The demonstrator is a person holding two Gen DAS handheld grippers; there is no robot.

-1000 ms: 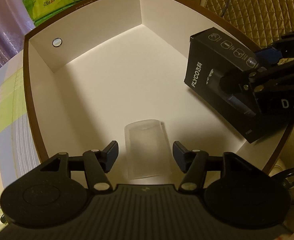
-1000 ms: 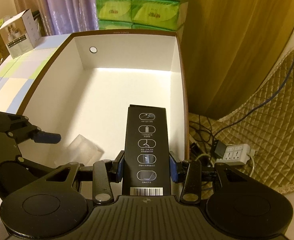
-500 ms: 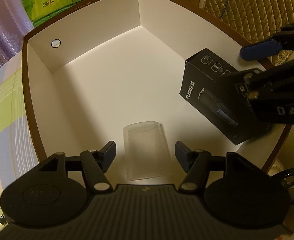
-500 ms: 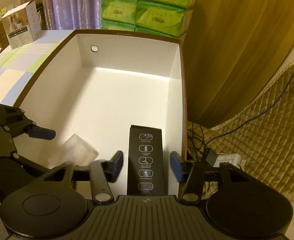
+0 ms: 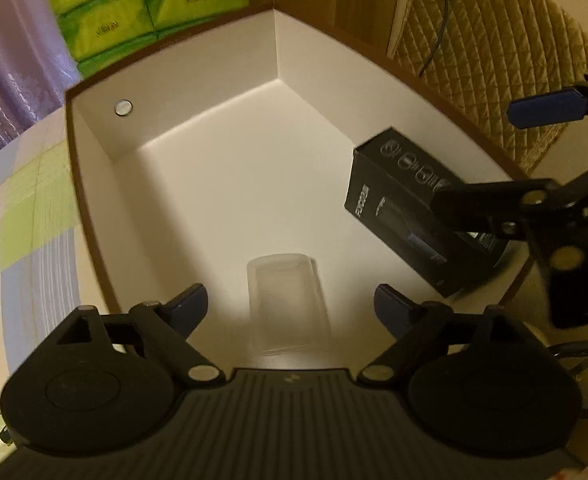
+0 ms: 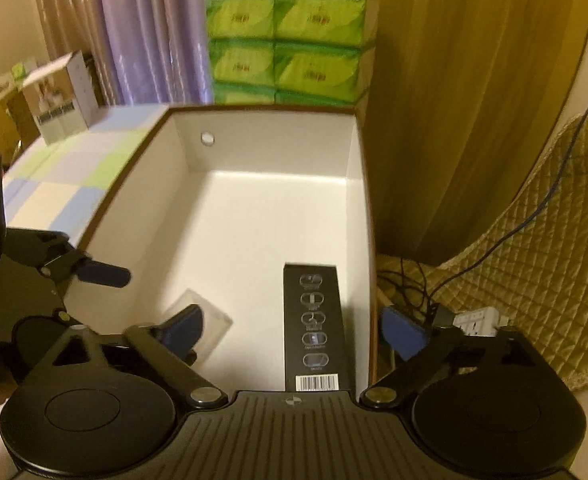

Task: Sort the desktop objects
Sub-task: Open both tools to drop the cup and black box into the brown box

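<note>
The right tongs (image 6: pixel 290 322) had let go of the black carton (image 6: pixel 315 328): a second earlier their blue pads pinched its sides, half a second earlier they had parted a little, and now they stood spread wide, clear of it on both sides. The carton lay flat on the white floor of the open box (image 6: pixel 254 152), lengthwise along the right-hand wall and close to the near end, its icon-printed face and barcode turned up. In the left wrist view the same carton (image 5: pixel 393 200) had dropped from its earlier tilted hold above the rim to rest inside the box (image 5: pixel 198 92), partly hidden by the right tongs (image 5: pixel 533 152). The left tongs (image 5: pixel 290 306) were likewise spread, as in both earlier frames, with the clear plastic case (image 5: pixel 288 304) lying between them on the box floor, untouched by either pad. The box sat on the chequered counter (image 6: pixel 66 184), with stacked green tissue packs (image 6: pixel 290 44) behind it.
</note>
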